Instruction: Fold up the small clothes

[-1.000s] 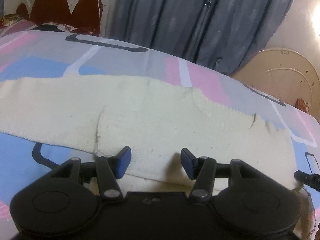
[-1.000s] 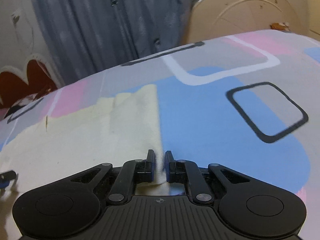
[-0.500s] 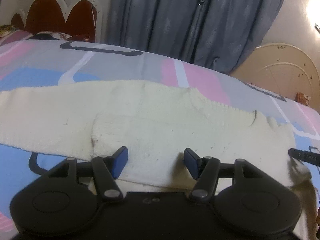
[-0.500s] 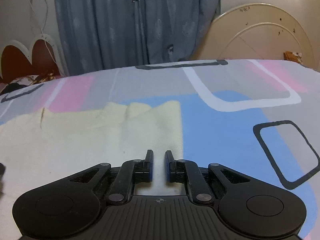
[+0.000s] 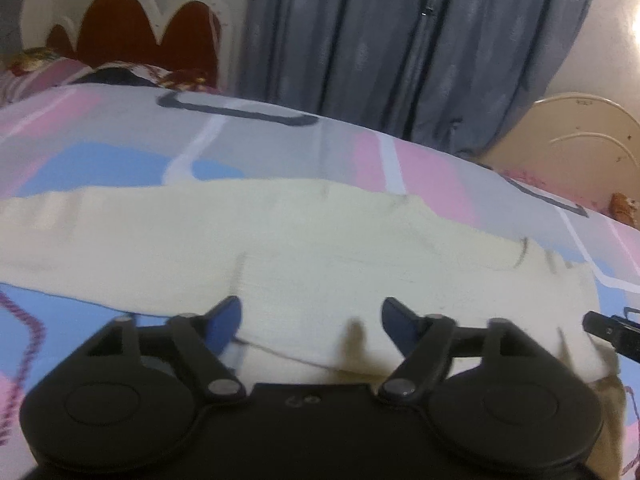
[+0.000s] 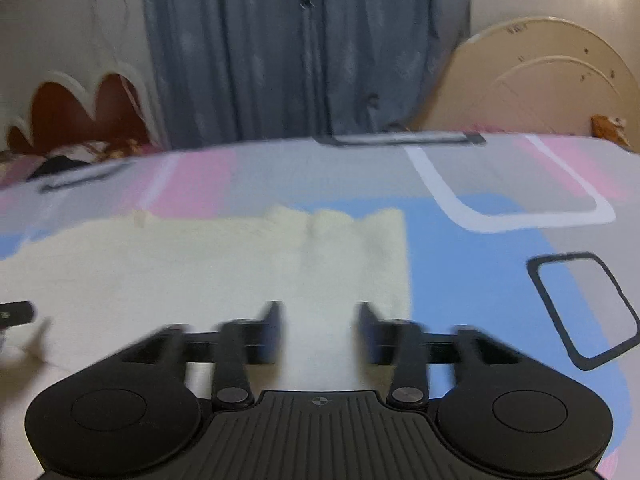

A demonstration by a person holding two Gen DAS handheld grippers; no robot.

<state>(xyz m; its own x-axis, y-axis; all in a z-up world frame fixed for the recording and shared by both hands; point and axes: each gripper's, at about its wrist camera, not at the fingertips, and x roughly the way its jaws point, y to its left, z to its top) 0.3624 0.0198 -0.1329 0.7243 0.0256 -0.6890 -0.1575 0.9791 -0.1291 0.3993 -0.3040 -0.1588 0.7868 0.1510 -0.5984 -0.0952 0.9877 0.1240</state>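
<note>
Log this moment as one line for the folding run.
left gripper: open, over cream garment | right gripper: open, above garment edge | bedspread: garment flat

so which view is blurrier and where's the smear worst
Right wrist view: the worst, the right gripper fingers smear sideways. Left wrist view: softer blur over the cream garment, left gripper fairly crisp, fisheye bending the bedspread.

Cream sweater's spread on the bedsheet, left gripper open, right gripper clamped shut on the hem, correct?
Not quite. The right gripper is open, jaws apart over the cream sweater, as the right wrist view shows. The sweater does lie on the bedsheet, and the left gripper is open.
</note>
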